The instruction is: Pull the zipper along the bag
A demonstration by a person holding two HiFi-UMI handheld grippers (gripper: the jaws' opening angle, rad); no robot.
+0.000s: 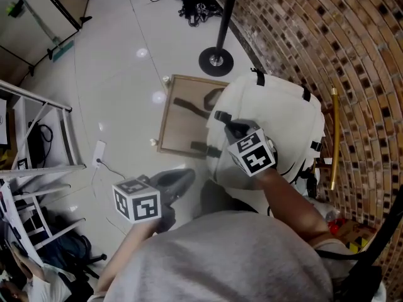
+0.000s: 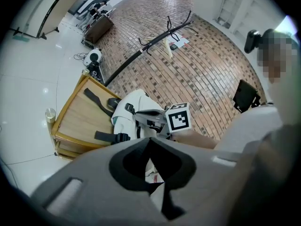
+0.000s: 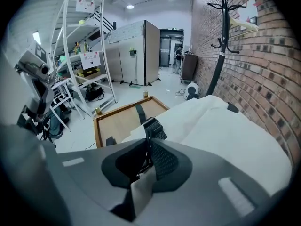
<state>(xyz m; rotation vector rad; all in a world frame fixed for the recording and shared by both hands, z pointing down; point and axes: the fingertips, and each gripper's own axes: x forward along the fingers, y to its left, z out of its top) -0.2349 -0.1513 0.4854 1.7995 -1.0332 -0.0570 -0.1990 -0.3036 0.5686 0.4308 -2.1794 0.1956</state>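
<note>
The white bag (image 1: 277, 106), laid over the wooden table (image 1: 179, 121) on its brick-wall side, could be dragged rather than unzipped, since it is left unbraced. The left gripper (image 1: 181, 178) is held shut and empty, off the table. The right gripper (image 1: 228, 128) is clamped nearly shut on a black strap (image 3: 153, 126) above the table (whether it is the zipper pull cannot be told). No opening is shown, so the bag's contents are hidden.

The bag (image 1: 277, 109) is white, its strap (image 3: 154, 127) black. Under the bag the surface (image 1: 182, 115) is light brown; beside it the wall (image 1: 352, 36) is brown brick, the floor (image 1: 113, 61) white.
</note>
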